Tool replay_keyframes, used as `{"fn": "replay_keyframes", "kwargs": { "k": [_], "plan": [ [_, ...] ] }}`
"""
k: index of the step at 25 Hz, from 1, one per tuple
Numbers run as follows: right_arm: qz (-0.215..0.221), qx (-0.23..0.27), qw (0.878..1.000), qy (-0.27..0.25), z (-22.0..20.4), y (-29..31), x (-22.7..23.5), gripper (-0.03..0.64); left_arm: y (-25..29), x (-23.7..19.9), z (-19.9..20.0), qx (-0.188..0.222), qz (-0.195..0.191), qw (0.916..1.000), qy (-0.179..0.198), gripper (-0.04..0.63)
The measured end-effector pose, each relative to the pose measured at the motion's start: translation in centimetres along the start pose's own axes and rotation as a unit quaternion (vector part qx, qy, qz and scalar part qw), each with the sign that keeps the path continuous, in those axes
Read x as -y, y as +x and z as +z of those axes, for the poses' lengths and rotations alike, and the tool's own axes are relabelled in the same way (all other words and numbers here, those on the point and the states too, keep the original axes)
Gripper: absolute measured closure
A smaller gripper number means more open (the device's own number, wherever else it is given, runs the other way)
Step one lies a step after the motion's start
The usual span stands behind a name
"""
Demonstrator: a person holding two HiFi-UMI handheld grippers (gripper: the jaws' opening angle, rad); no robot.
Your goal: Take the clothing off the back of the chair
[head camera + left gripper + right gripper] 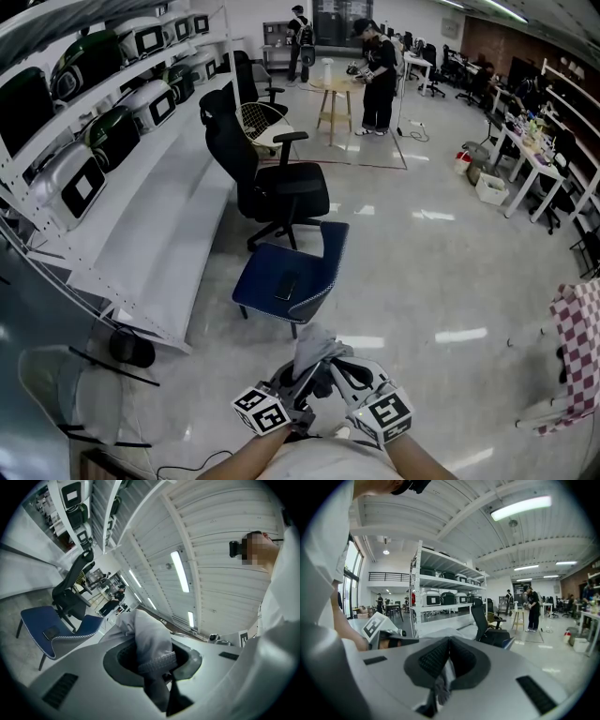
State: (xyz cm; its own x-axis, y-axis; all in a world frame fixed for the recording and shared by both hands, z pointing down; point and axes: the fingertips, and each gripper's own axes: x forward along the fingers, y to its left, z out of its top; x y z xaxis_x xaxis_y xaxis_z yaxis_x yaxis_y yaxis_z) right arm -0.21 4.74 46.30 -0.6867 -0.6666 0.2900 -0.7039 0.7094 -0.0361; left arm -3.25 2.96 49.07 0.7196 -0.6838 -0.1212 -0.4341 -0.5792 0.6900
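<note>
A pale grey garment (315, 349) is bunched up between my two grippers at the bottom of the head view, just in front of the blue chair (291, 272), whose back is bare. My left gripper (306, 379) is shut on a thick fold of the garment (147, 637), which bulges out past its jaws (152, 660). My right gripper (343, 373) sits close beside it, and its jaws are shut on a thin strip of the same cloth (443, 681). In the right gripper view the jaws (447, 660) meet at the top.
A dark flat object (287, 284) lies on the blue chair's seat. A black office chair (267, 178) stands behind it. White shelving (112, 122) with appliances runs along the left. A checked cloth (581, 347) hangs at the right. People (378, 75) stand by a wooden stool (335, 103) far back.
</note>
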Motion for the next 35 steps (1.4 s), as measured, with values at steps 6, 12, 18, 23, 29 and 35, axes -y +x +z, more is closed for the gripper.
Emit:
{"fn": "replay_keyframes", "kwargs": {
  "k": [6, 12, 18, 23, 29, 35],
  "plan": [
    [-0.001, -0.001, 1.000, 0.000, -0.1, -0.2, 0.3, 0.600, 0.2, -0.2, -0.3, 0.002, -0.006, 1.0000, 0.007, 0.499],
    [-0.002, -0.002, 1.000, 0.002, -0.1, -0.3, 0.6, 0.600, 0.6, 0.2, -0.3, -0.003, -0.002, 1.0000, -0.003, 0.499],
    [-0.002, -0.002, 1.000, 0.003, -0.2, -0.3, 0.9, 0.600, 0.9, 0.1, -0.3, -0.005, 0.001, 1.0000, -0.004, 0.499],
    [-0.002, -0.003, 1.000, 0.005, -0.3, 0.0, 1.2, 0.600, 1.1, -0.3, -0.4, -0.003, -0.003, 1.0000, -0.005, 0.499],
    [-0.001, -0.004, 1.000, 0.005, -0.3, 0.3, 1.4, 0.600, 1.3, -0.7, -0.3, -0.004, 0.001, 1.0000, -0.007, 0.497],
    [-0.001, -0.003, 1.000, 0.005, -0.1, 0.5, 1.9, 0.600, 1.8, -0.7, -0.1, -0.005, 0.000, 1.0000, -0.005, 0.499]
  ]
}}
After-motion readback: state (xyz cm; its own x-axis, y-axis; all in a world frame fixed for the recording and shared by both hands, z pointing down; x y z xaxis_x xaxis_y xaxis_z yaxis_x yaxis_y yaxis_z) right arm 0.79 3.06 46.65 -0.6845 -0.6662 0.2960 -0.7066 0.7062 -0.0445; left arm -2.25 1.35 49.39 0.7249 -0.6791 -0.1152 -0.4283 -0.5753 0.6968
